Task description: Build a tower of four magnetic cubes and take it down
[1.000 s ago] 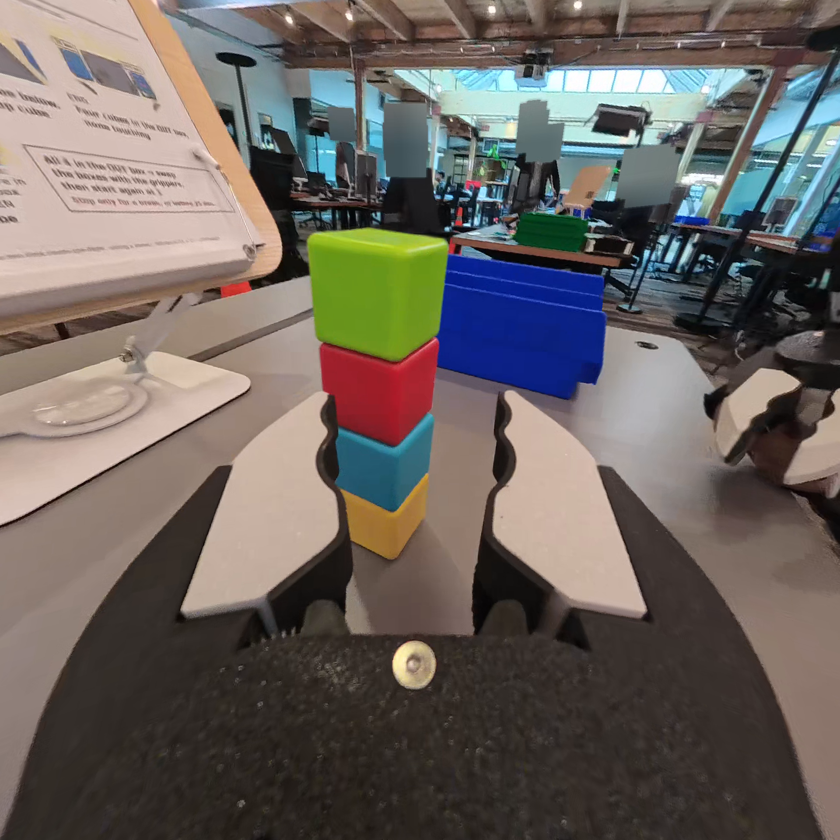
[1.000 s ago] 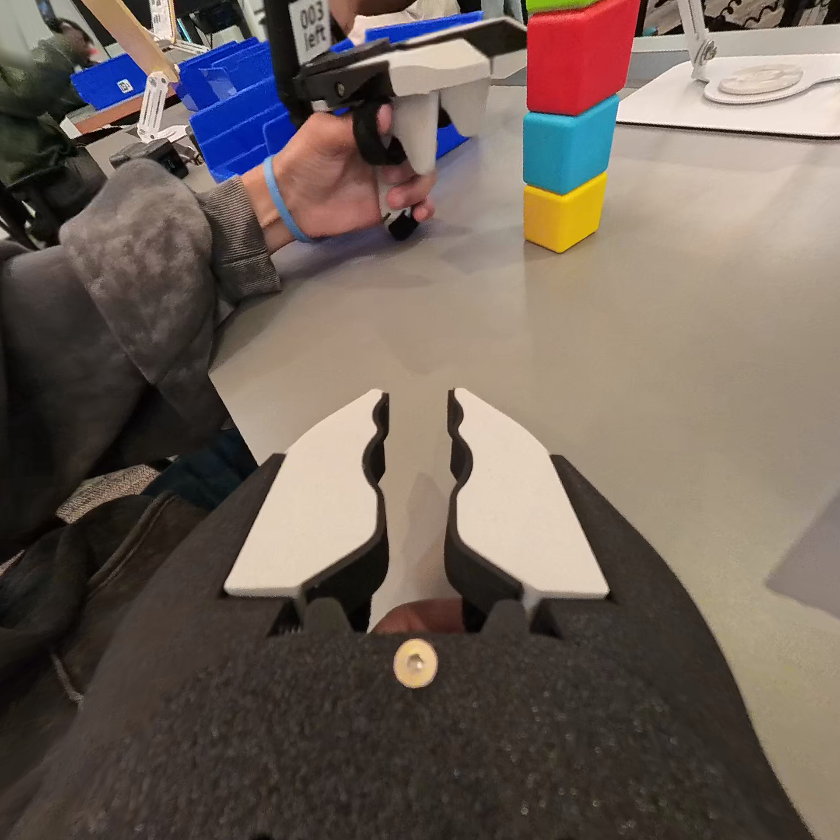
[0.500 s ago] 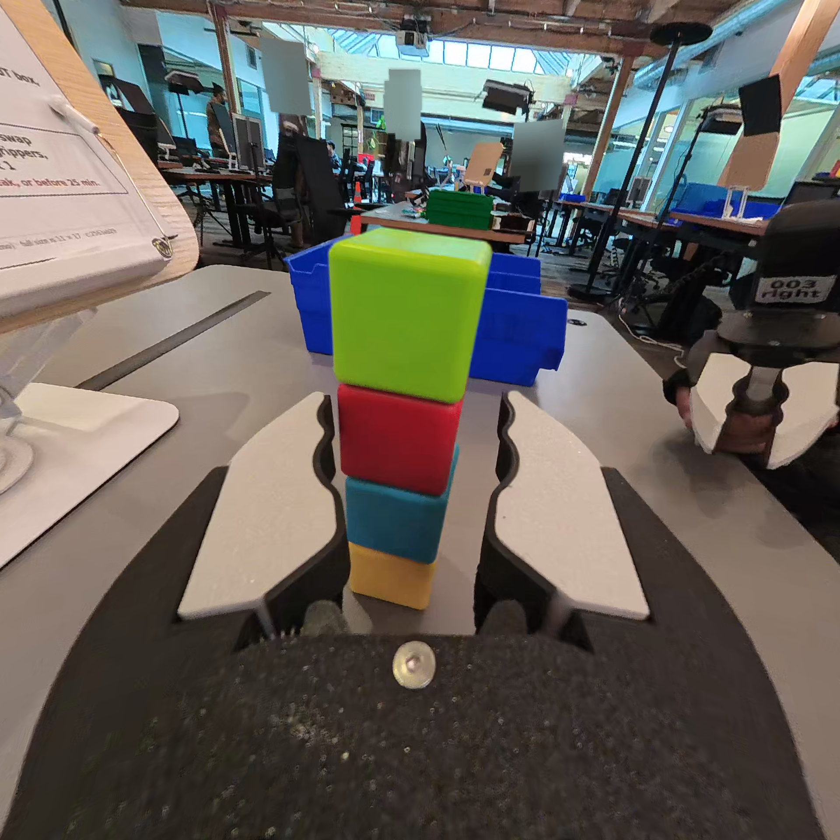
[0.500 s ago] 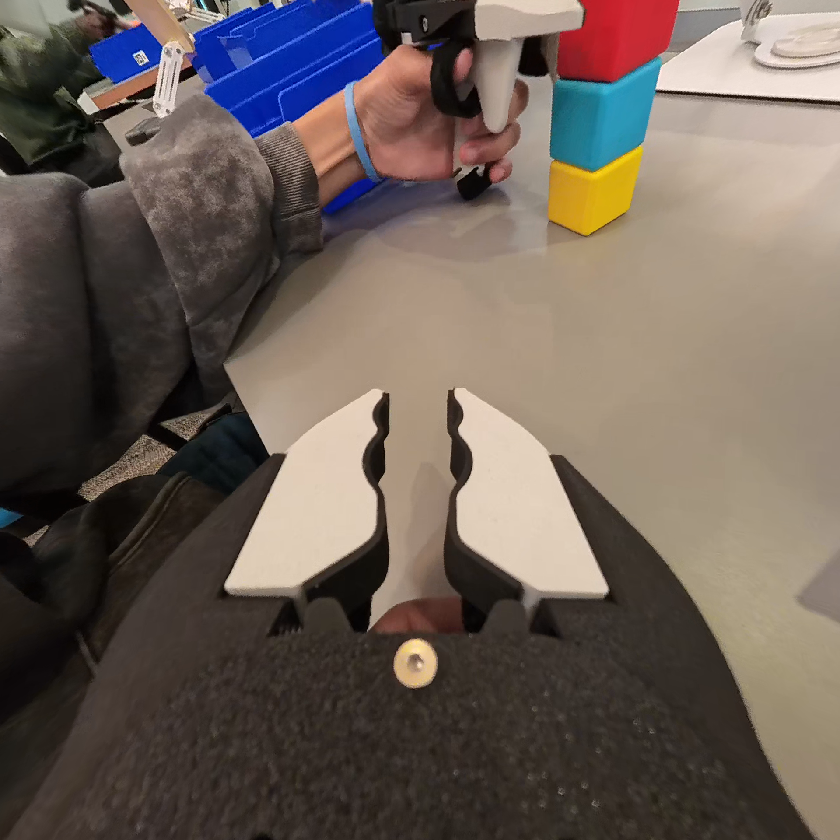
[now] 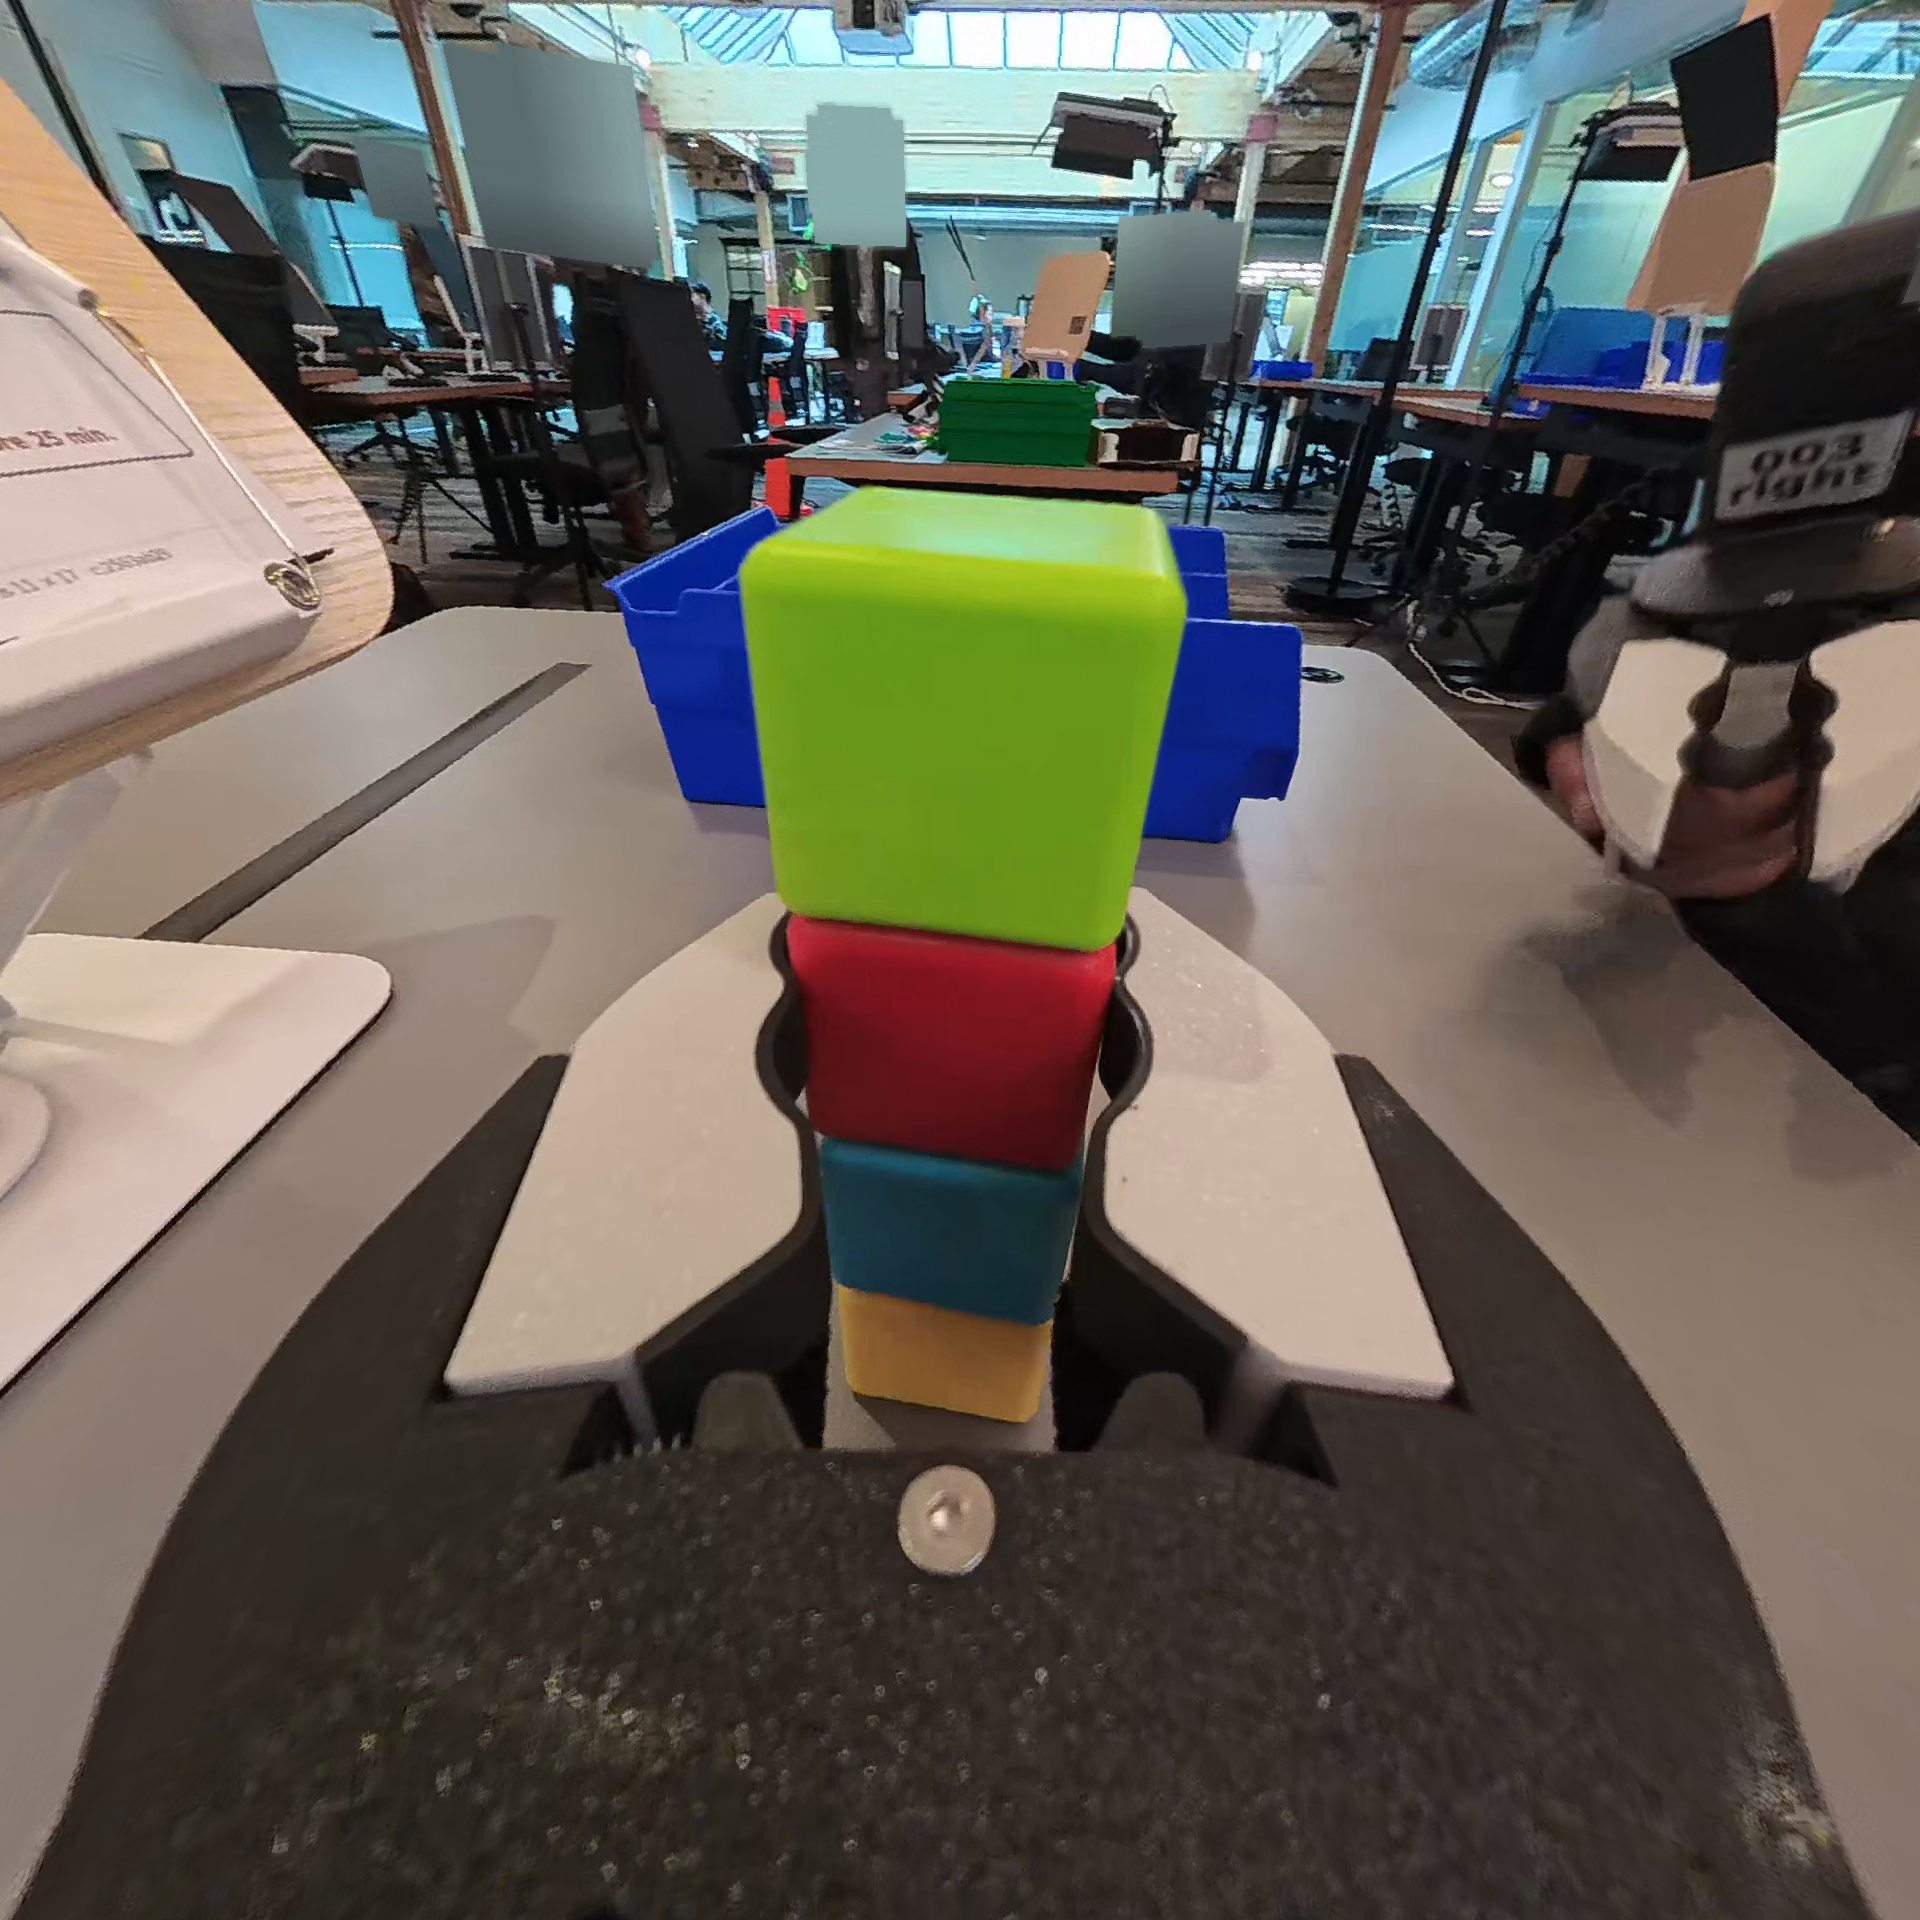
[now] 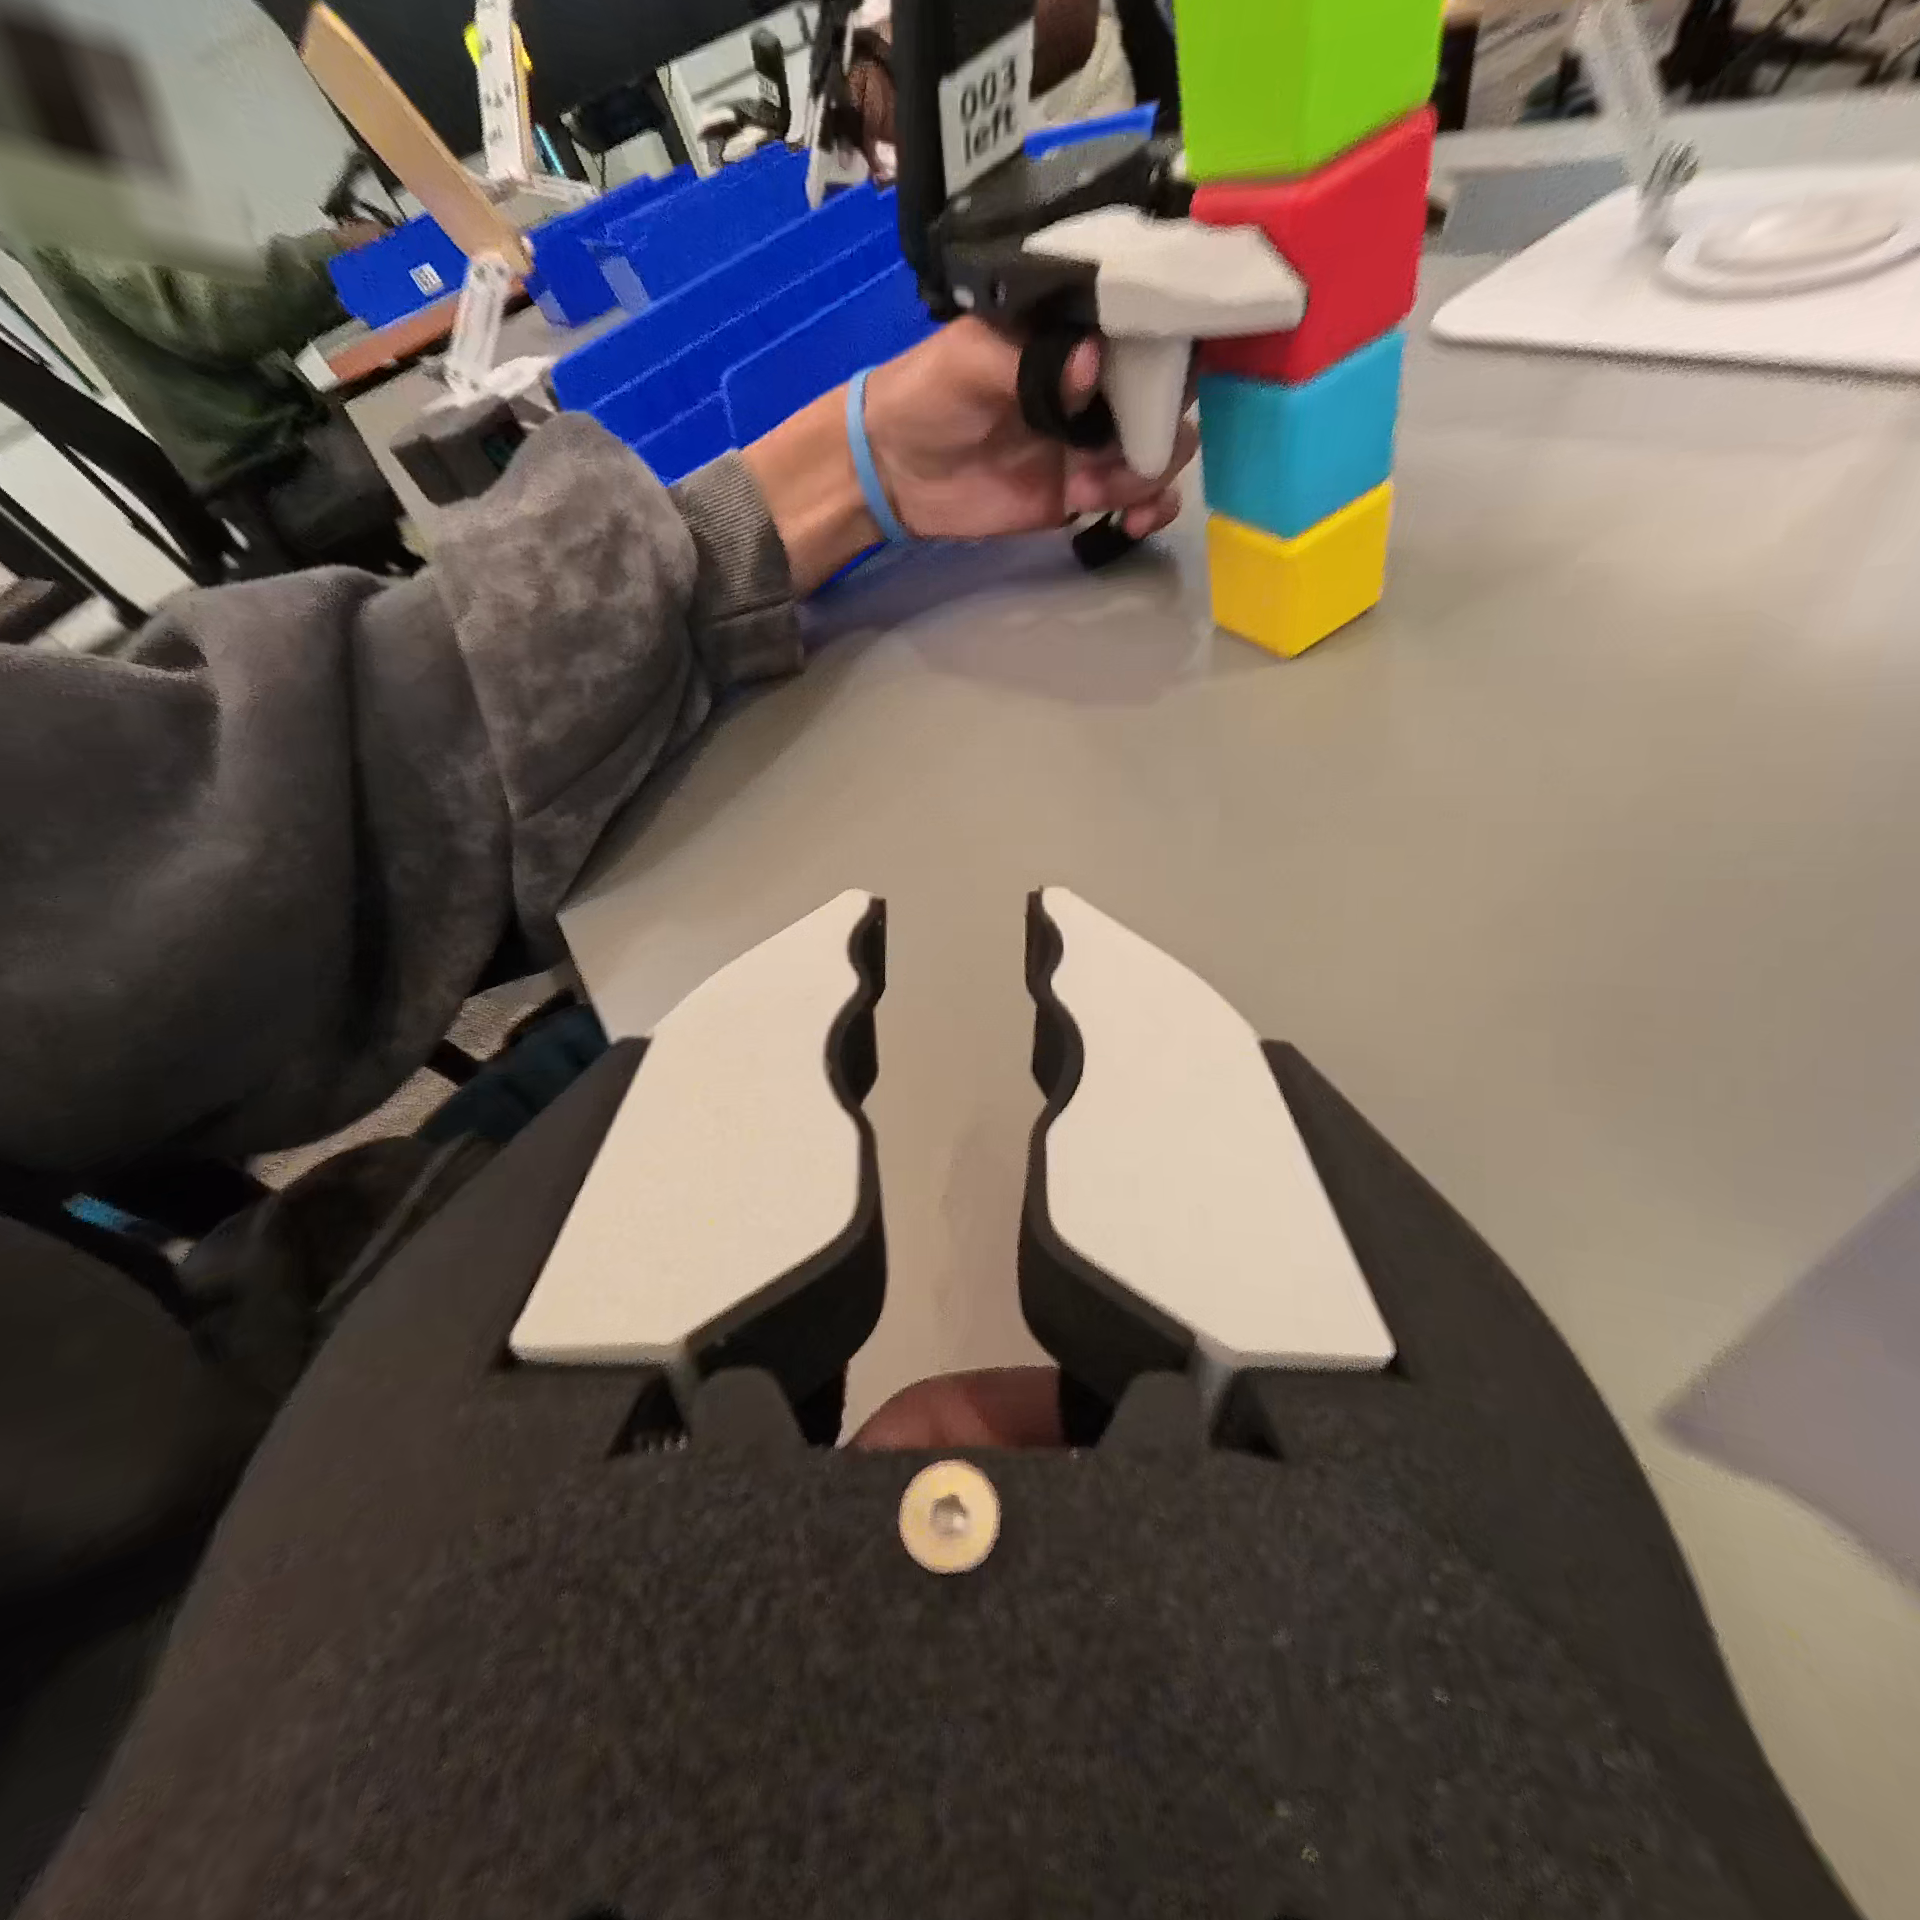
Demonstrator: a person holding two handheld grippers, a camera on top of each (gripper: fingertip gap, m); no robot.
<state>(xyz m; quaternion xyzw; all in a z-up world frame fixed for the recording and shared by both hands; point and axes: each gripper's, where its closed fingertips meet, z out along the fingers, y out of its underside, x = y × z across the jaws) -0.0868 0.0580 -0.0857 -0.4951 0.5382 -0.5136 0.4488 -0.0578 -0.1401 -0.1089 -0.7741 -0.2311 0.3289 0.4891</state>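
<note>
- The tower of 4 cubes stands upright on the bench point(image 6: 1558, 831), at frame centre in the left wrist view: green cube point(image 5: 956, 717) on top, then red cube point(image 5: 951, 1039), blue cube point(image 5: 951, 1226), yellow cube point(image 5: 943, 1351).
- The left hand-held gripper point(image 5: 954, 940) straddles the red cube, its fingers point(image 5: 675, 1143) pressing either side: grasping it.
- The tower's long axis is vertical, so the lift probably goes straight up.
- The right hand-held gripper point(image 6: 956, 914) sits well apart at lower centre, part-spread and empty.
</note>
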